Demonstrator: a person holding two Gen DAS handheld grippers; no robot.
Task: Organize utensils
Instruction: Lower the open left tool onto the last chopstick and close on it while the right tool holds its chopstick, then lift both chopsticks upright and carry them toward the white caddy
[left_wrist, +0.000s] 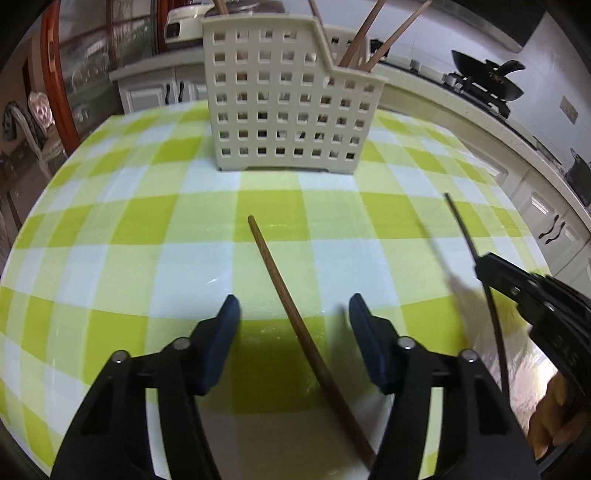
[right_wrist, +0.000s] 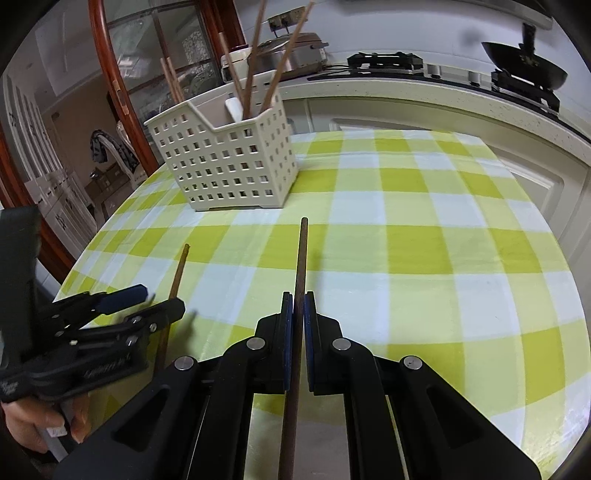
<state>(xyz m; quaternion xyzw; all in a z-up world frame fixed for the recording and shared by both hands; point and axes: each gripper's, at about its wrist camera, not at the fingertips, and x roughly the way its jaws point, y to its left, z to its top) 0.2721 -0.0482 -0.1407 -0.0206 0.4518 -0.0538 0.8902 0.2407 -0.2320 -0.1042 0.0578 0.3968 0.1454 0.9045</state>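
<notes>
A cream perforated utensil basket (left_wrist: 284, 103) stands at the far side of the checked table and holds several wooden chopsticks (left_wrist: 373, 33); it also shows in the right wrist view (right_wrist: 229, 162). One brown chopstick (left_wrist: 295, 317) lies on the cloth between the fingers of my open left gripper (left_wrist: 293, 314), untouched. My right gripper (right_wrist: 298, 299) is shut on a dark chopstick (right_wrist: 301, 258) that points toward the basket; it shows in the left wrist view (left_wrist: 465, 225). The lying chopstick (right_wrist: 179, 269) and left gripper (right_wrist: 162, 299) show at the left of the right wrist view.
The table carries a green, white and pale blue checked cloth (left_wrist: 147, 221). A kitchen counter (right_wrist: 406, 88) runs behind with a stove and a black wok (right_wrist: 524, 74). A rice cooker (right_wrist: 288, 51) stands behind the basket. A red-framed glass door (right_wrist: 122, 74) is to the left.
</notes>
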